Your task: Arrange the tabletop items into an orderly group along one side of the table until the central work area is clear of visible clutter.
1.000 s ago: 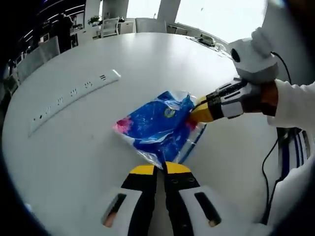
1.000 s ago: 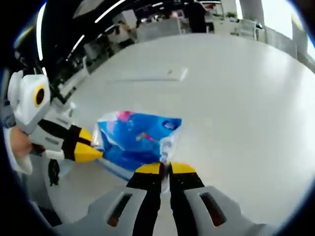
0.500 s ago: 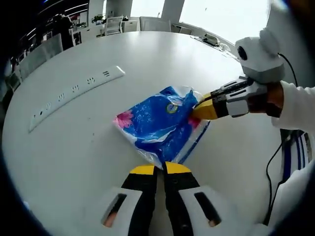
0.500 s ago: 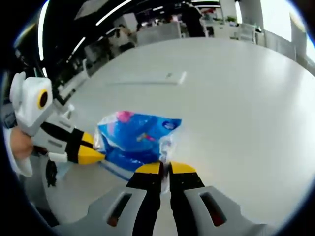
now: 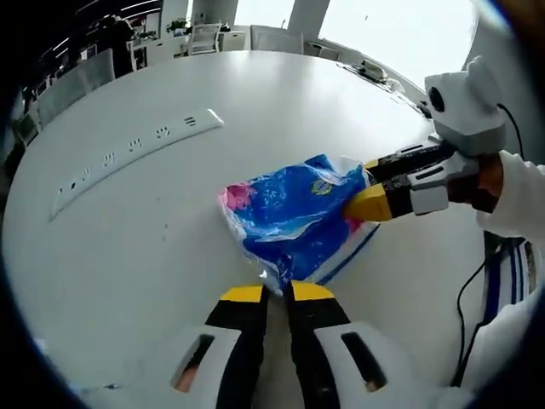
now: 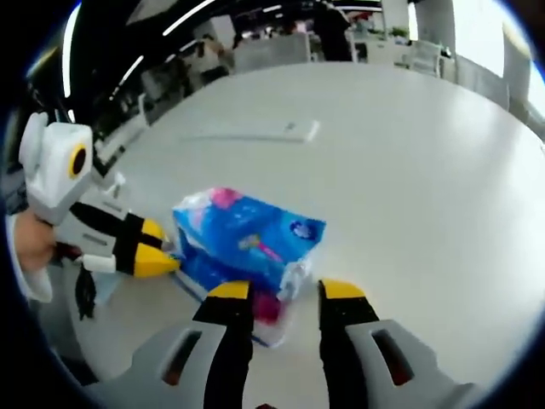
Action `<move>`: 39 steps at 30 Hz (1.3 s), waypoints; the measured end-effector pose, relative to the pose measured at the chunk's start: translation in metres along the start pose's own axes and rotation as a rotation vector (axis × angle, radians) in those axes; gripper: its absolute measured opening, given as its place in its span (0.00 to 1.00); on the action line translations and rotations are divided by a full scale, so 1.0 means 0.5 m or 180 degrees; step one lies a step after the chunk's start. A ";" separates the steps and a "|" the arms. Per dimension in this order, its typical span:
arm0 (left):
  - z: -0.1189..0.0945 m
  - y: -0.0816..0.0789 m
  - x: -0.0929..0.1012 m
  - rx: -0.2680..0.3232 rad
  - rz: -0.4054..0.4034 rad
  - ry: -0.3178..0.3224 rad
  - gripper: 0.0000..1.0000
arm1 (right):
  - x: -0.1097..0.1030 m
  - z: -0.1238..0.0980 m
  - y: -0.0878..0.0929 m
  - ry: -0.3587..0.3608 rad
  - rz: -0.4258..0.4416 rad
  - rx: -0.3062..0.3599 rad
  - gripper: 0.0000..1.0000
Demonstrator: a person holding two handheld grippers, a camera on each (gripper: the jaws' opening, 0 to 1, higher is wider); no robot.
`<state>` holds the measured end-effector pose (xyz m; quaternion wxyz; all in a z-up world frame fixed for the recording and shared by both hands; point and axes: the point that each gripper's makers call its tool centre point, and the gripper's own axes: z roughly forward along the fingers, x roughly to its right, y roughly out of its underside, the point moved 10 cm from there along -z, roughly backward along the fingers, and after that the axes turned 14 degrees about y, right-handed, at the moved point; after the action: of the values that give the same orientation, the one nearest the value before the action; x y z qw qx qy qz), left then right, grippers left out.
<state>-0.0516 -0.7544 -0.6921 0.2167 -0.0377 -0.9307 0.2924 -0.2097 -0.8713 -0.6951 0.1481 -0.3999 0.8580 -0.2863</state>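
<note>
The blue plastic-wrapped pack [image 5: 294,217], soft and pillowy like a pack of tissues, is lying near the edge of the round white table [image 5: 128,230]. In the left gripper view, the left gripper [image 5: 277,292] is sitting at the pack's near corner with its yellow-tipped jaws almost together, seemingly pinching the loose wrapper there, though the film between them is hard to make out. The right gripper [image 5: 368,189] is coming in from the right, its tips against the pack's far end. A white power strip [image 5: 136,158] is lying well apart, further up the table. The pack carries a small round logo and a pink flower print; no writing is reading clearly.

In the right gripper view, the right gripper [image 6: 278,290] is standing with its jaws clearly parted, straddling the pack's [image 6: 247,243] crumpled end without clamping it, probably letting go or resetting its hold. The left gripper [image 6: 157,249] is showing at the left, touching the pack's other end, likely steadying it for a slide toward one side.
</note>
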 end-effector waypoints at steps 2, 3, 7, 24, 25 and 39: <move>-0.007 0.002 0.003 0.0007 -0.0003 -0.0016 0.15 | -0.001 -0.008 -0.002 0.0029 -0.0033 0.0062 0.34; -0.010 0.003 0.005 0.0021 -0.0011 -0.0002 0.16 | -0.001 -0.013 -0.004 0.0029 -0.0060 0.0107 0.35; -0.021 0.008 0.022 0.0038 -0.0028 0.0075 0.12 | 0.005 -0.028 -0.008 0.0068 -0.0066 0.0195 0.40; -0.164 0.086 0.124 0.0621 0.0294 -0.0079 0.87 | -0.034 -0.226 0.041 -0.0279 0.0402 0.0823 0.56; -0.174 0.093 0.126 0.0663 0.0281 -0.0096 0.87 | -0.038 -0.234 0.045 -0.0295 0.0402 0.0827 0.57; -0.326 0.170 0.149 0.1080 -0.0043 -0.0390 1.00 | -0.070 -0.355 0.119 -0.0439 0.0511 0.0958 0.62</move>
<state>-0.0542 -0.5834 -0.5916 0.1648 0.0235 -0.8797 0.4454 -0.3089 -0.7473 -0.5898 0.2872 -0.3221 0.8225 -0.3705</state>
